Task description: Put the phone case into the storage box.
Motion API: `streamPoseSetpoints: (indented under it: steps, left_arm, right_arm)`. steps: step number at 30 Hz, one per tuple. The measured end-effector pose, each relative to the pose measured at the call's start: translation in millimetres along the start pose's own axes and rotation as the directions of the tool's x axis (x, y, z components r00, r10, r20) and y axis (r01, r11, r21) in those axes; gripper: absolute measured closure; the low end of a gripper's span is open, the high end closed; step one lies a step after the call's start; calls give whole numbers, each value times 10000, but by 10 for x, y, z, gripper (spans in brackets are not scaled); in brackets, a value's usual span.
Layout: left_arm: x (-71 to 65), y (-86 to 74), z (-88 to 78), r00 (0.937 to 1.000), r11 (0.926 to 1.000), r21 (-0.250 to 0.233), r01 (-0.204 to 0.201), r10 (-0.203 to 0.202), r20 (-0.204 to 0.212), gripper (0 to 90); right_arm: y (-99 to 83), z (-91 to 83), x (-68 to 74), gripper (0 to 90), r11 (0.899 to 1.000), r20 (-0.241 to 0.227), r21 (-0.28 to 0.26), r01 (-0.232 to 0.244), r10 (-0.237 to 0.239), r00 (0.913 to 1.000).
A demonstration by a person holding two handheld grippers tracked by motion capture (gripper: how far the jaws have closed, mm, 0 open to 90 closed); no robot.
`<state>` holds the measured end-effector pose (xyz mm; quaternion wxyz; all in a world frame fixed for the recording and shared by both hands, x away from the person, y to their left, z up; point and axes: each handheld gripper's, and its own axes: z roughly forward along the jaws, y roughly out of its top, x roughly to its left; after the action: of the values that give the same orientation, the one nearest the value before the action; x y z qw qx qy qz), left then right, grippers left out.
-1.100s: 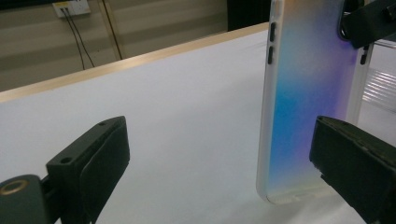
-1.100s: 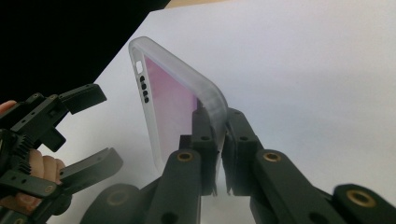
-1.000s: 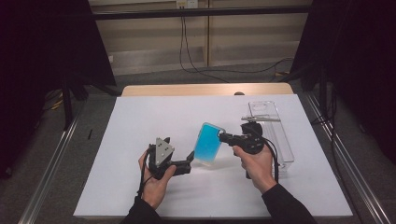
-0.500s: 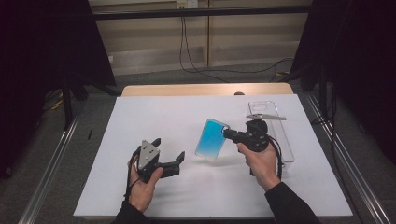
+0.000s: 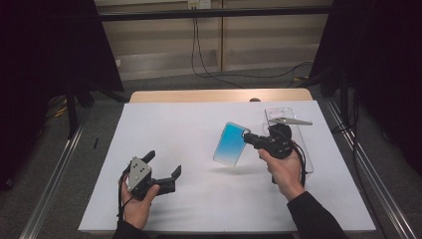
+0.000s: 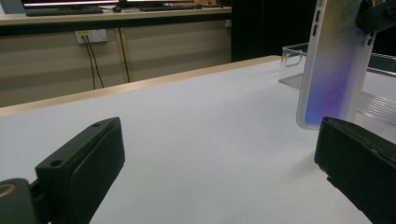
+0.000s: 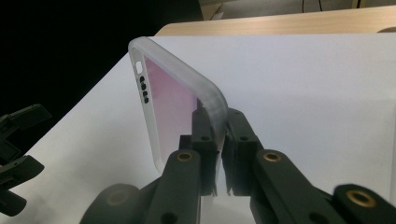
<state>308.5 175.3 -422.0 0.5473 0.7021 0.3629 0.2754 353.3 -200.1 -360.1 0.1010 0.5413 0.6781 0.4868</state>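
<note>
Phone case (image 5: 232,143): hanging tilted above the table (image 5: 189,124), right gripper (image 5: 247,138) jaws pinching its edge.
Left gripper (image 5: 164,164): jaws just opening wide, holding nothing, near left.
Remaining: probably placing the case somewhere.

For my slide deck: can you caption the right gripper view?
Right hand-held gripper clamped on the edge of a translucent phone case, held above the white table.

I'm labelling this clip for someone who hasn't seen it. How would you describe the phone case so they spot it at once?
On the white table, look right of centre, just left of the clear plastic tray. The phone case hangs above the surface, clamped at one edge in the right claw. Its blue iridescent back and frosted rim set it apart from the see-through tray.
</note>
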Motion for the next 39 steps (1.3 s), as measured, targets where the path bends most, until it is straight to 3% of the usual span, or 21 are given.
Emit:
streamPoseSetpoints:
  steps: [2,3,11,22,26,32,34,39]
  left_arm:
    - [11,-3,-32,9999,9999,-22,116,-116,92,17]
    - [19,-4,-73,9989,9990,-24,449,-449,137,18]
    - [106,-48,-244,9992,9995,-22,306,-307,-259,21]
    - [304,-146,-467,9943,9979,-100,637,-643,-845,22]
    - [298,-183,-491,9940,9982,-15,603,-602,-909,23]
    - [225,-198,-445,9964,9987,53,511,-507,-679,24]
    - [200,-195,-441,9978,9998,145,124,-115,-647,23]
    - [210,-199,-440,9971,9993,48,357,-353,-674,24]
  right_arm:
    - [11,-13,-11,844,10000,23,-73,60,-59,10000]
    - [21,-27,-24,844,9998,-14,-157,158,-158,9999]
    - [76,-97,-105,844,9996,240,-256,112,-105,9997]
    - [208,-220,-127,844,9973,382,-603,411,-389,9985]
    - [240,-249,-157,844,9968,462,-685,405,-374,9982]
    - [290,-292,-220,844,9951,489,-911,379,-336,9982]
    - [315,-316,-241,844,9941,477,-1016,387,-340,9983]
    - [378,-360,-269,844,9927,581,-1105,485,-423,9974]
